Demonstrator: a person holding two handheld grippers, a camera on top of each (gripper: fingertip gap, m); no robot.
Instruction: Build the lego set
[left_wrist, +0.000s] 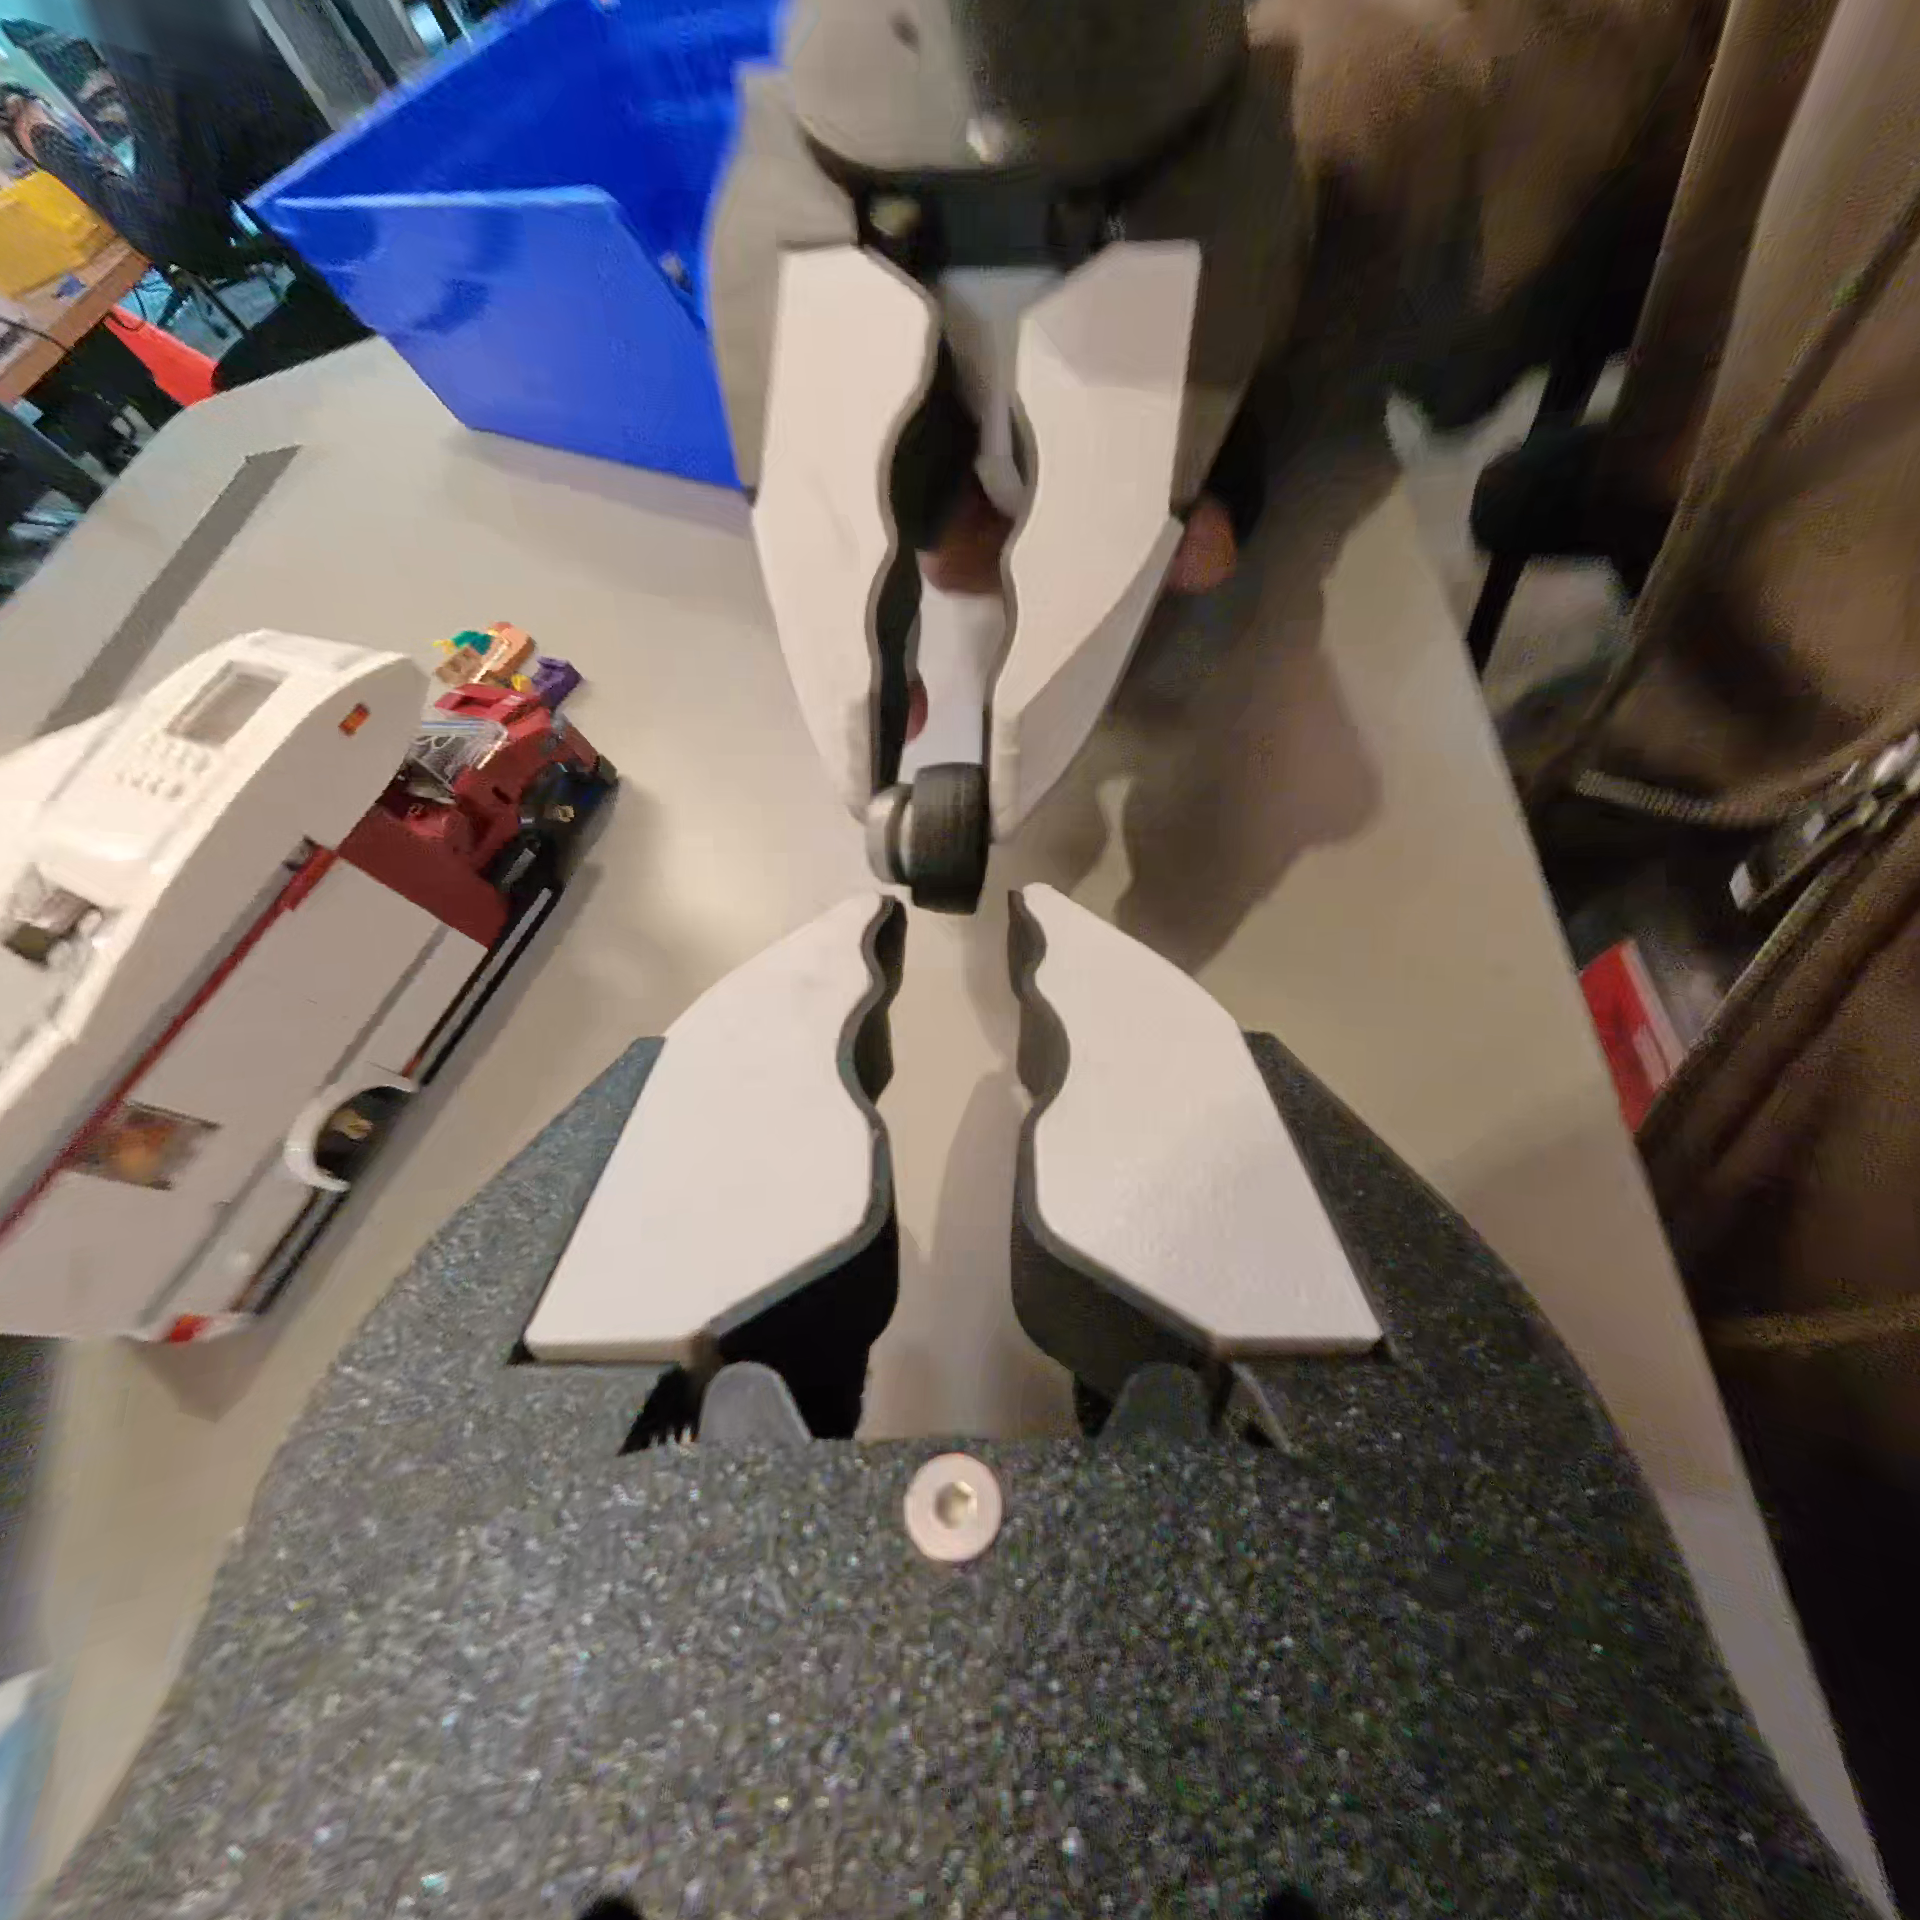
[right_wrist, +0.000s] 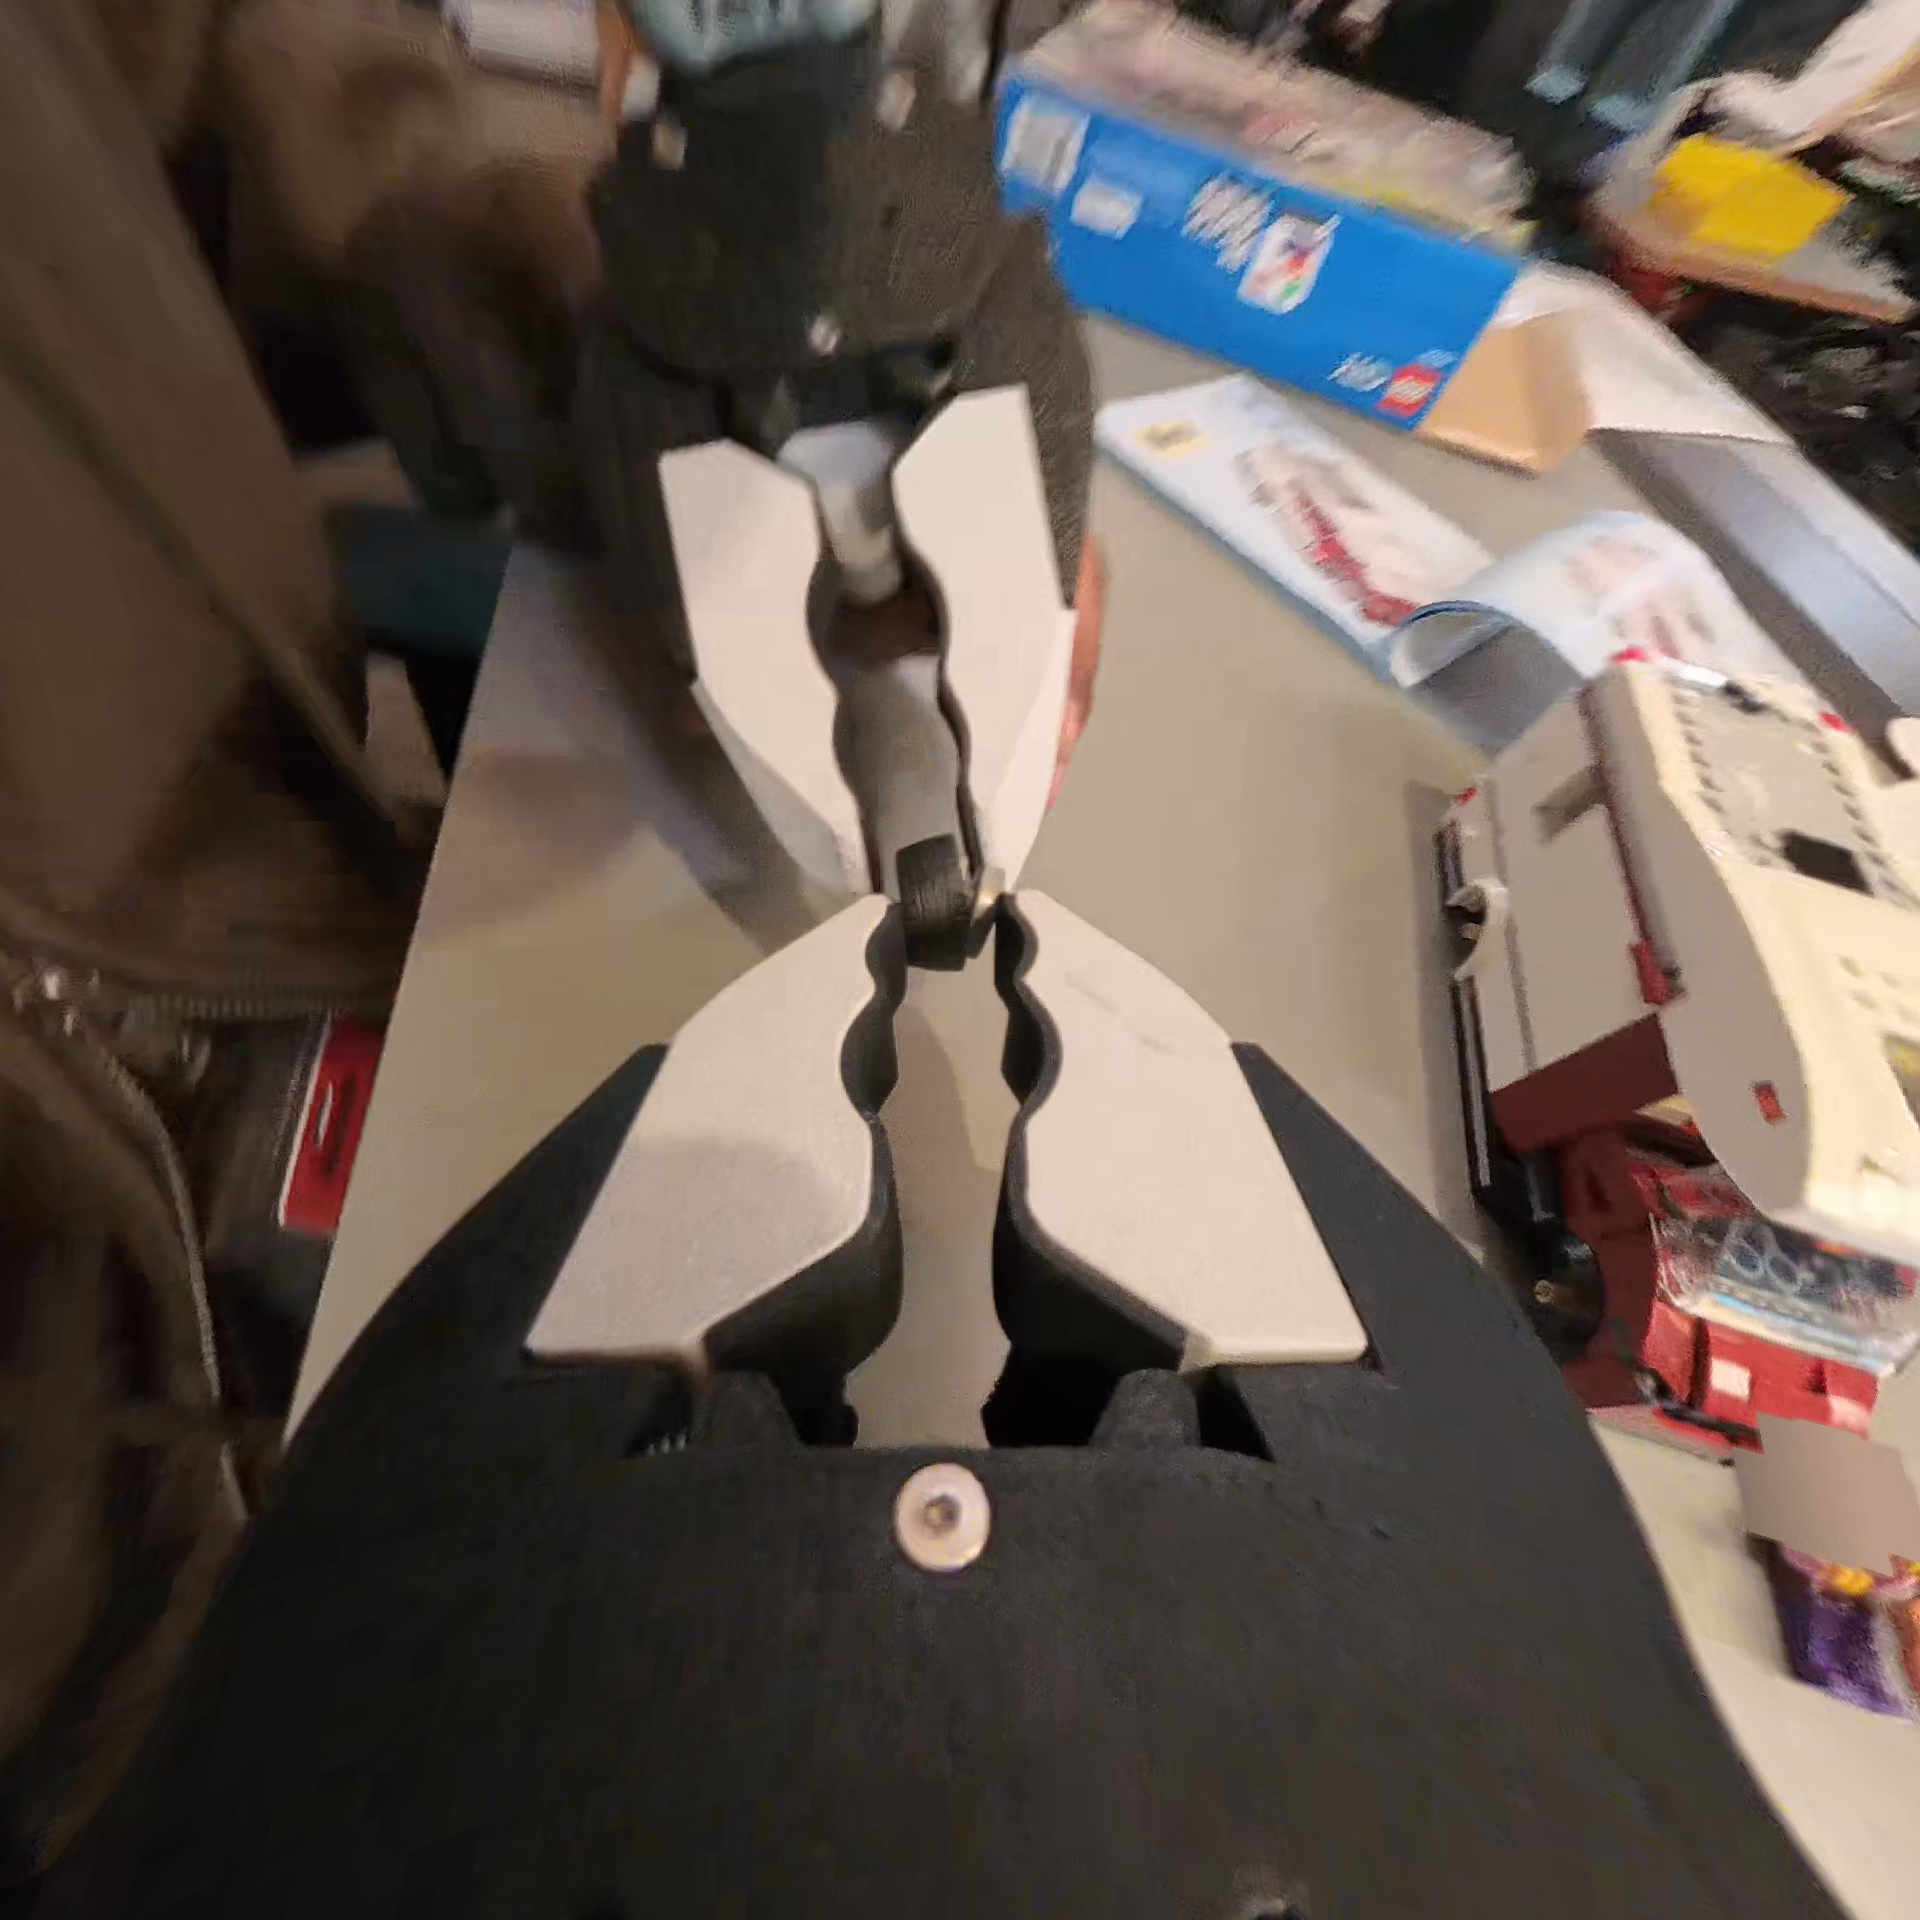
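Wheel (left_wrist: 940, 842), small and black with grey hub, is clamped in fingertips of our right gripper (right_wrist: 943, 909) above the grey table (left_wrist: 623, 520), our left gripper (left_wrist: 956, 899) facing it with fingers apart, so we judge a steady, level hold is best

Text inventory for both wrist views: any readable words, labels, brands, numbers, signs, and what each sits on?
No text quoted; nearly all of it is motion-blurred.
Blue box: printing and a logo, smeared, not transcribed.
Open booklet: printed pages, too blurred to read.
White and red brick vehicle: small stickers, too small to read.
Red object past the table edge: white marks, blurred.
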